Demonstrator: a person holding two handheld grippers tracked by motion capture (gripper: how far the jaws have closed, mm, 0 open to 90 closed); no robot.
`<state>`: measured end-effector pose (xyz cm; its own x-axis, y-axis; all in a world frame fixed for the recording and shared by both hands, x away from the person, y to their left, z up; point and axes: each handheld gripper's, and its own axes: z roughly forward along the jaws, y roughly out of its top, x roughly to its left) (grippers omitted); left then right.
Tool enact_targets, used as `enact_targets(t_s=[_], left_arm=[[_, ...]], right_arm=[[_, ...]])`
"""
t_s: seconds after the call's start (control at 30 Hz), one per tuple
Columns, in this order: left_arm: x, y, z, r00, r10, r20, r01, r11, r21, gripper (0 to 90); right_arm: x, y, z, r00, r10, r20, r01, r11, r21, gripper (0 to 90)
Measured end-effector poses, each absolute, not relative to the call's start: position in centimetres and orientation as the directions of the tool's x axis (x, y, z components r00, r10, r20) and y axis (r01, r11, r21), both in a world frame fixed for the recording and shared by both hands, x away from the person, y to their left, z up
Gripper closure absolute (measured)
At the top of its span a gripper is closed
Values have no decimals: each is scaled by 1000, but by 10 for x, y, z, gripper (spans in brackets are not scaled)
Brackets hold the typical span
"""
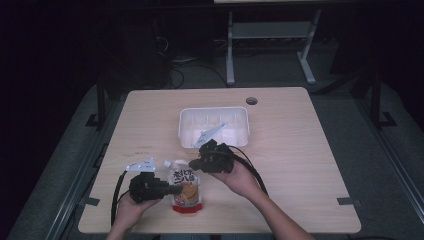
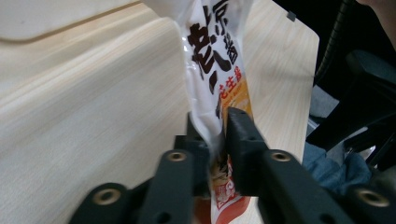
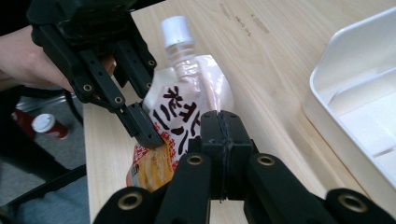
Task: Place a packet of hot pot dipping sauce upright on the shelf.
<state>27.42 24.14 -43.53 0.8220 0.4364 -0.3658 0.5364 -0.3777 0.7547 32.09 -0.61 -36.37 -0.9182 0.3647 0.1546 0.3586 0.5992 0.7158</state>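
My left tongs [image 2: 217, 140] clamp the spout pouch [image 1: 184, 184] on the pale wooden desk [image 1: 300, 150]; my right tongs [image 3: 223, 122] are closed, empty; dark room.

A soft white plastic spouted pouch [image 1: 185, 187] with a white screw cap, black printed characters and an orange-and-red lower part is seen near the front edge of the light wooden table [image 1: 300, 165], towards the left of its middle. It is stood on its red base, with the capped spout tipped up and to the left. Its side edge is pinched between the jaws of the left gripper [image 2: 218, 140], and the film is creased there.
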Motion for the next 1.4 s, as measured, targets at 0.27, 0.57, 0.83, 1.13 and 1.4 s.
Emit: enact_targets(t_s=[0.27,0.57,0.83,1.13,1.4], left_arm=[[269,234,-430,850,435,-297,481,-412,774,863],[266,232,-427,864,416,-283,457,-413,788,866],[267,234,-429,862,420,-283,460,-415,785,866],[267,236,-429,853,430,-295,471,-393,790,859],[265,238,-427,850,453,-269,459,-387,800,807]], right_arm=[[341,-24,-378,-885,364,289,458,572,680,503],[353,-20,-408,-832,242,499,536,582,611,477],[348,-12,-404,-847,183,499,502,585,637,766],[340,-18,-387,-876,211,435,469,585,662,821],[328,-13,-374,-891,236,389,449,591,670,868]])
